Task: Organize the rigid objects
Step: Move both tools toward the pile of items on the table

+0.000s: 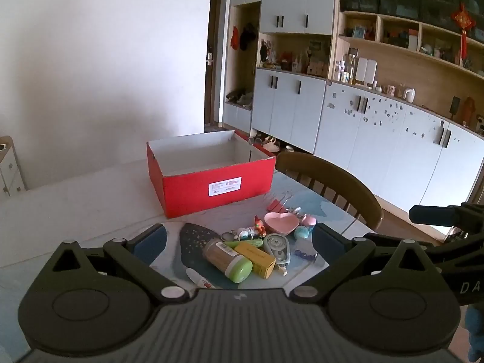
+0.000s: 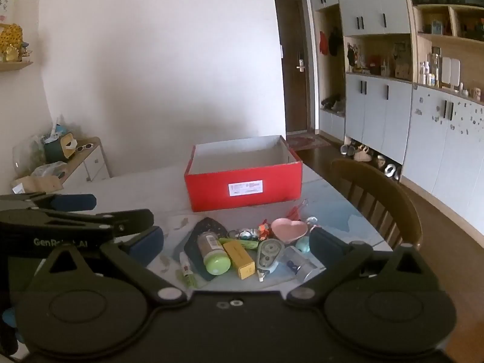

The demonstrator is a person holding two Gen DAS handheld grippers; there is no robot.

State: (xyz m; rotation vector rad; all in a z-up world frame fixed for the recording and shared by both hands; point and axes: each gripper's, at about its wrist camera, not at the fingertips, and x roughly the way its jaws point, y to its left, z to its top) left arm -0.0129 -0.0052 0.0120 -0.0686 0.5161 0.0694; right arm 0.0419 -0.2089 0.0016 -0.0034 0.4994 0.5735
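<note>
Your left hand-held gripper (image 1: 239,243) and right hand-held gripper (image 2: 237,246) both stand wide apart and grip nothing — each hovers over the clutter on the bench (image 1: 75,199). Nearest you lie the green-capped jar (image 2: 213,252), yellow box (image 2: 239,258) and tape dispenser (image 2: 269,254), then the pink heart dish (image 2: 289,228). Beyond them sits the open red box (image 2: 243,187) — its floor is hidden.

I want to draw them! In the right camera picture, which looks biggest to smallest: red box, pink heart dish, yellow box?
1. red box
2. yellow box and pink heart dish look alike in size; the yellow box is nearer, so no ranking.
</note>
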